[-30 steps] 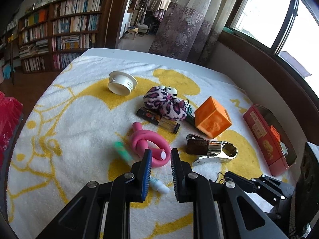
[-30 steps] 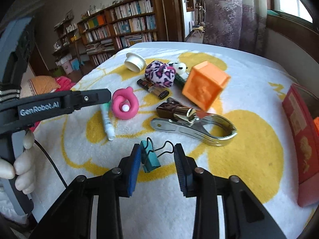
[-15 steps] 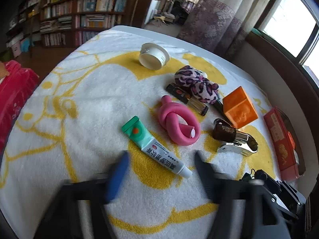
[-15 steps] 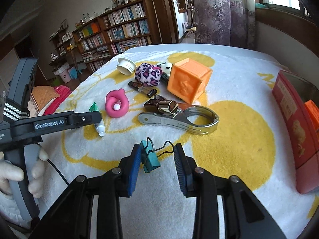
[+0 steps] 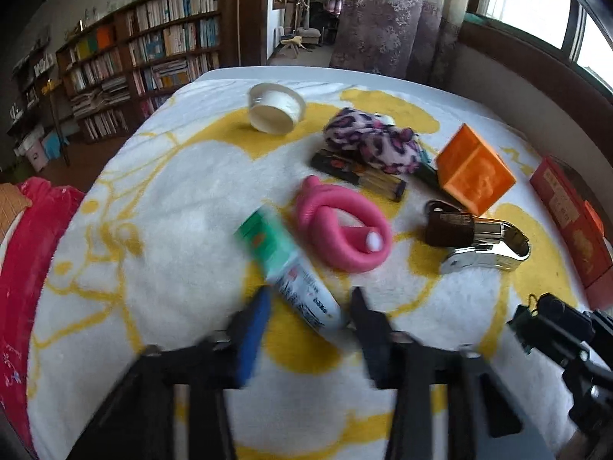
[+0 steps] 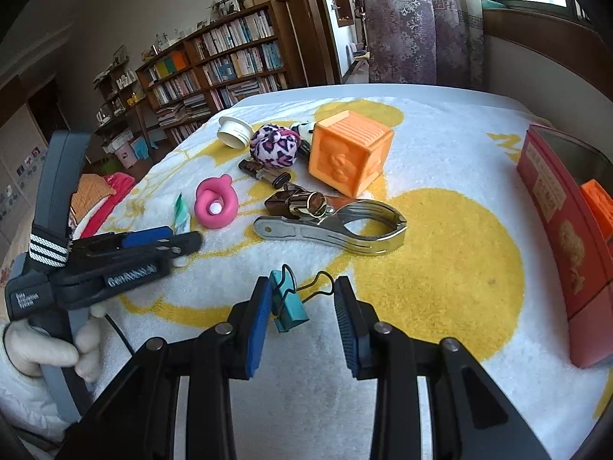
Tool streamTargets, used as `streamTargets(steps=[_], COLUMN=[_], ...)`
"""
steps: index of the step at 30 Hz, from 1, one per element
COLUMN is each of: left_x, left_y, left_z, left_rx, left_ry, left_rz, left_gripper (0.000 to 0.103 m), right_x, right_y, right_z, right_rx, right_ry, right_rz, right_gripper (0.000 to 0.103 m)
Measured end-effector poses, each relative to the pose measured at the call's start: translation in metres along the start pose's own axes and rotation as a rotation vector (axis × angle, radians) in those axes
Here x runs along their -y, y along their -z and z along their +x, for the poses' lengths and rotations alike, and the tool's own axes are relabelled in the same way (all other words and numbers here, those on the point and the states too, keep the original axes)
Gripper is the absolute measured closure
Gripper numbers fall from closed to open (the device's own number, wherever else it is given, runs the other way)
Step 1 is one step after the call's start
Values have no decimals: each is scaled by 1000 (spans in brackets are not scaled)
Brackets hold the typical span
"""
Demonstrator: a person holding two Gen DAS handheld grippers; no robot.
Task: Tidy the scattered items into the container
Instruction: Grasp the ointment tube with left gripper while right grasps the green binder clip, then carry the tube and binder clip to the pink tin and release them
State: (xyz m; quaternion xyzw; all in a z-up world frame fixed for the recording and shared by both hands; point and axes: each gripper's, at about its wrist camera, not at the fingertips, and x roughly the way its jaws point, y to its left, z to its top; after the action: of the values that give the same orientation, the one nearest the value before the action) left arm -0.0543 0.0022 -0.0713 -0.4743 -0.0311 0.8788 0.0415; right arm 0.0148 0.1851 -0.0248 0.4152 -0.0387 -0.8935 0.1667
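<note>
The left gripper (image 5: pixel 308 314), jaws closing, straddles the white tube with a green end (image 5: pixel 285 264) on the yellow-patterned white towel (image 5: pixel 172 207). The right gripper (image 6: pixel 300 308) holds a teal binder clip (image 6: pixel 288 304) by its wire handles. Farther right stands the red box container (image 6: pixel 555 214).

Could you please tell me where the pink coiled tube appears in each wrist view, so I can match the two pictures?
Left wrist: pink coiled tube, centre, just above the left gripper.
Right wrist: left of centre.
Shared landmark: orange cube, to its right in both.
</note>
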Motion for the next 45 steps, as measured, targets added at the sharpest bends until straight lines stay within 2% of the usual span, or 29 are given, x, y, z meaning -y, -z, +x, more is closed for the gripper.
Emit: streamTargets(steps=[1,4,12,13,15,18,23,27,33,45], left_x=[-7,-19,-3,-4,-10,-12,0,21,60,158], left_y=[0,2,-1,-1,-1,-2,-10,-16,-26,-41], left_z=[-1,-4,2,2,-1,-11,-35,-46,-51,-60], left_rx=[-7,-14,13,12,14,42,103,127,136,133], left_ry=[7,34,-19,-14,8,15,43,82,154,303], left_rz=[-10,-24,28,19,-16,-37,-17,26,90,250], left_gripper=[79,79,79,82,82,82,82,82,82,82], right_x=[1,3,3,3,4,7,11,18,48,152], right_y=[0,0,3,3,3,2,0,-2,-6,8], right_z=[-1,-3,-5,-7,-9,-14,-20,-29,-57,-137], right_rx=[3,8,10,16,26,42,59,84,149,280], right_ry=[-1,-5,-5,-2,2,5,11,21,82,299], right_rz=[2,6,3,3,8,22,35,52,103,301], right_gripper=[66,66,66,66,66,66,66,66,66,66])
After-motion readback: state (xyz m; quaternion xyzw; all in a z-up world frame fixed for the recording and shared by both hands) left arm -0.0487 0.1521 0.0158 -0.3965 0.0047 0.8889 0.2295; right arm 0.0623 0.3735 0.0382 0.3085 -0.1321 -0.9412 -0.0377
